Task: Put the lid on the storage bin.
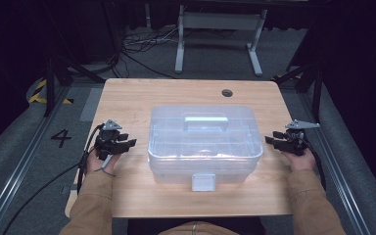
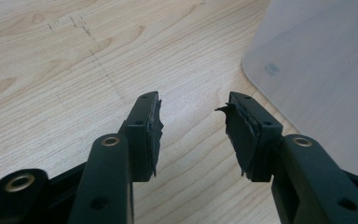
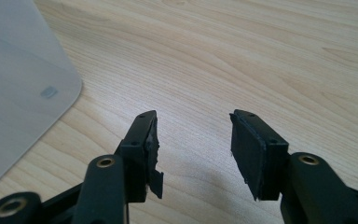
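— Nearest the table's front edge, what do you see?

— 2 tan sleeves coming in from below, each hand holding a gripper. Between them, low on the front of the clear plastic storage box (image 1: 205, 142), sits its pale latch (image 1: 203, 181).

— Where does the box stand?

— Near the middle of the wooden table (image 1: 127, 98), lid on, with a flat handle (image 1: 204, 121) lying on top. Nothing touches it.

— And the left gripper (image 1: 125, 141)?

— Just beside the box's left side, clear of it, jaws pointing toward the wall. In the left gripper view its 2 jaws stand wide apart over bare wood, nothing between them, and the box's rounded corner (image 2: 317, 70) shows ahead on the right. 1 pad (image 2: 242, 130) looks frayed at the tip.

— The right gripper (image 1: 274, 138)?

— Mirrored on the other side, near the box's right wall but apart from it. Its jaws are released too, with bare table between them; the box corner (image 3: 23, 84) shows on the left of the right gripper view.

— Farther off?

— A round cable hole (image 1: 227, 92) near the table's far edge, then grey floor with loose cables (image 1: 142, 44) and the white legs of a stand (image 1: 215, 34).
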A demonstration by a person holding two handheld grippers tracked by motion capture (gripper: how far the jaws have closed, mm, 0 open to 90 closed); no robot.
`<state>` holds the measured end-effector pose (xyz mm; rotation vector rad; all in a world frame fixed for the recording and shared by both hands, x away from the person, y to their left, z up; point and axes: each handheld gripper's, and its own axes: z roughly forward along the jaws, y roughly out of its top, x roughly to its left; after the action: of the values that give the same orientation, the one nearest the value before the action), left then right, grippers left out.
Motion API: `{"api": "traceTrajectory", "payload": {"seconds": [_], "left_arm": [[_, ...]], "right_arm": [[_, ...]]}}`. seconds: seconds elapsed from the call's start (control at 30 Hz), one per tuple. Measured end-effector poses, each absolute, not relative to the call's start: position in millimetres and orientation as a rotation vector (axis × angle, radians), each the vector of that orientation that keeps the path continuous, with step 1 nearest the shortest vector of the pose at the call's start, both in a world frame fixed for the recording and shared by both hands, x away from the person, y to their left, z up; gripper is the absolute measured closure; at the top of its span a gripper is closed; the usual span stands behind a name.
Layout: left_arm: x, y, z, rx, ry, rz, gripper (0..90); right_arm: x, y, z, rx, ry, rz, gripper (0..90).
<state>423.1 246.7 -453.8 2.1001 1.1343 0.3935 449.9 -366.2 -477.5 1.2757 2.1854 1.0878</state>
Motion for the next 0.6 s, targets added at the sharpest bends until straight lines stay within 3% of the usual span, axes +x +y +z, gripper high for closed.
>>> {"api": "traceTrajectory", "payload": {"seconds": [0.6], "left_arm": [[427, 250, -470, 2.145, 1.191, 0.35, 53.0]], "right_arm": [[455, -367, -497, 1.29, 2.238, 1.043, 47.6]]}}
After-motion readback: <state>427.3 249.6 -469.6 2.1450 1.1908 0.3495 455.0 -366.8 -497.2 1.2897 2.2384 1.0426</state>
